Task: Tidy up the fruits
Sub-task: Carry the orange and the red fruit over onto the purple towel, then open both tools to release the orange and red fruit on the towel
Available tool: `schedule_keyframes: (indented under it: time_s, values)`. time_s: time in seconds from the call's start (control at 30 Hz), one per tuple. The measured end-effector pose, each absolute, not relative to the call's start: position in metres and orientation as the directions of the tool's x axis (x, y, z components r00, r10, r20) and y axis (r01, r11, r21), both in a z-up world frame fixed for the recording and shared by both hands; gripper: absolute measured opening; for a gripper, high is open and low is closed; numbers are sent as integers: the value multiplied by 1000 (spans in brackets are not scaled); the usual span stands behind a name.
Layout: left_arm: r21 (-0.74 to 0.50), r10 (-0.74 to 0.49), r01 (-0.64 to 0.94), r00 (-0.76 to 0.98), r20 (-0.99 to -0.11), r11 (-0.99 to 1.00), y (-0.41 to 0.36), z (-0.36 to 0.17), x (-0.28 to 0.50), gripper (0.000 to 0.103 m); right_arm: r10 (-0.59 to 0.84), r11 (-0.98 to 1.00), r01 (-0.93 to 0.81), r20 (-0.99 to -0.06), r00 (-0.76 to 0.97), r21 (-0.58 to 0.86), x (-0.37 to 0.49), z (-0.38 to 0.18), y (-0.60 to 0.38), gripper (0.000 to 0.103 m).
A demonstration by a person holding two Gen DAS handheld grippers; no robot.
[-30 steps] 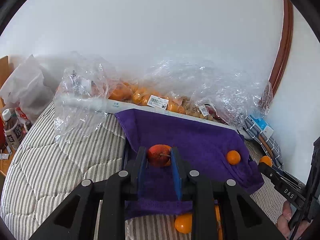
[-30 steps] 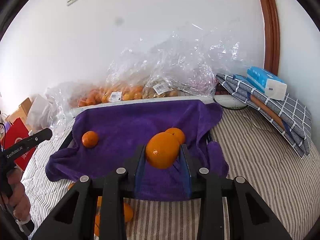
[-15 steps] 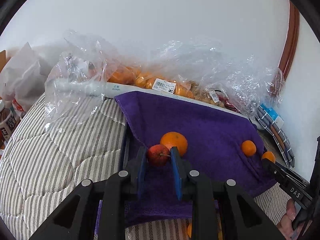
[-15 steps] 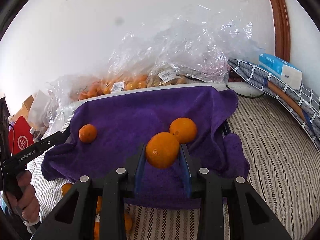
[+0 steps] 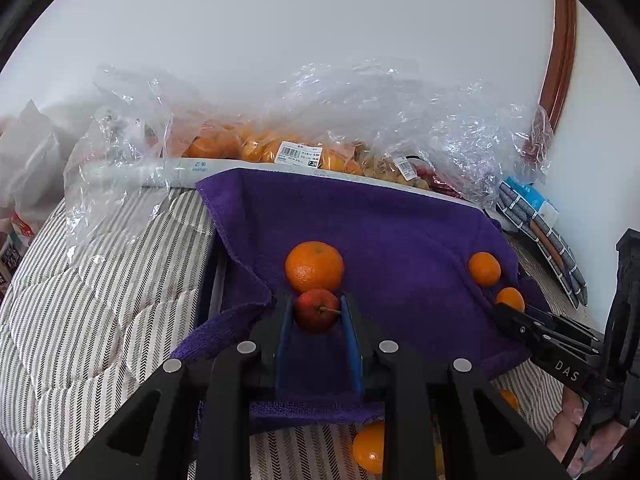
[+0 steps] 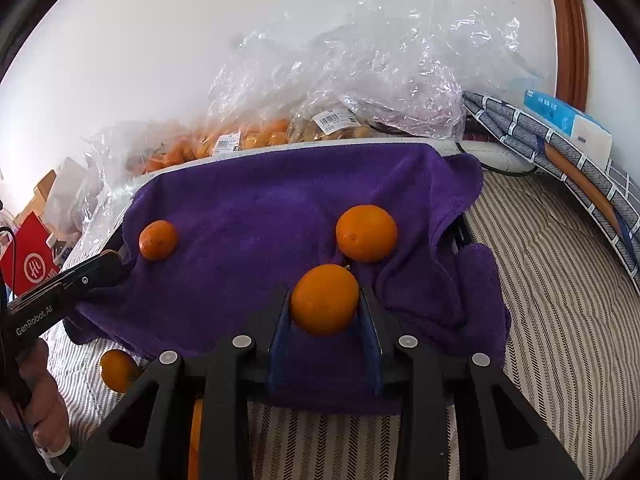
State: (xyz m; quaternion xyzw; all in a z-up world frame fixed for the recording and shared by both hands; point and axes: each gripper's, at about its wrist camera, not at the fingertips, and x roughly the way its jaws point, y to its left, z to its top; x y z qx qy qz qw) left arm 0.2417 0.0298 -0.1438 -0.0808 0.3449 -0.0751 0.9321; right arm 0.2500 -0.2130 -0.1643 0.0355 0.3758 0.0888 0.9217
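Striped bedding (image 5: 100, 320) carries a purple towel (image 5: 380, 232) spread over what may be a tray, its dark edge only partly showing. Over the towel's near part, the left tool (image 5: 317, 312) is clamped on a small red apple (image 5: 316, 310), just in front of a loose orange (image 5: 314, 266). The right tool (image 6: 325, 300) grips a large orange (image 6: 325, 299) above the towel's near edge, another orange (image 6: 366, 233) lying just behind it and a smaller one (image 6: 157, 240) well to its left. More oranges (image 6: 117, 370) lie on the bedding below the towel. Clear plastic bags of fruit (image 6: 248, 136) line the white wall (image 5: 280, 20).
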Motion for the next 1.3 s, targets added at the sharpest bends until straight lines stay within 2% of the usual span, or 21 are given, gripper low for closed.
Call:
schedule_keyframes:
  time_s: [0.47, 0.53, 0.6, 0.67, 0.77, 0.93, 1.07, 1.3]
  values:
    - [-203, -192, 75, 737, -648, 976, 30, -148, 246, 23, 190, 982, -133, -683, 705, 136, 250, -165, -214, 34]
    - [-204, -195, 79, 736, -648, 976, 30, -149, 245, 23, 195, 981, -134, -679, 708, 141, 249, -165, -215, 38]
    - [-202, -194, 79, 734, -650, 976, 30, -149, 245, 23, 198, 980, -132, -672, 713, 149, 248, -164, -216, 47]
    - [-204, -197, 81, 733, -651, 976, 29, -149, 245, 23, 199, 979, -126, -663, 722, 157, 247, -162, -218, 48]
    - [-205, -201, 86, 736, -647, 975, 29, -148, 244, 23, 195, 980, -115, -649, 736, 164, 244, -160, -220, 56]
    - [-213, -207, 88, 737, -643, 973, 29, -147, 243, 24, 175, 984, -108, -631, 756, 144, 240, -157, -218, 58]
    - [-224, -207, 81, 751, -627, 971, 31, -143, 240, 28, 165, 986, -114, -620, 767, 122, 236, -155, -215, 58]
    - [-214, -195, 81, 779, -596, 974, 30, -135, 233, 31, 190, 980, -117, -595, 781, 160, 231, -152, -220, 58]
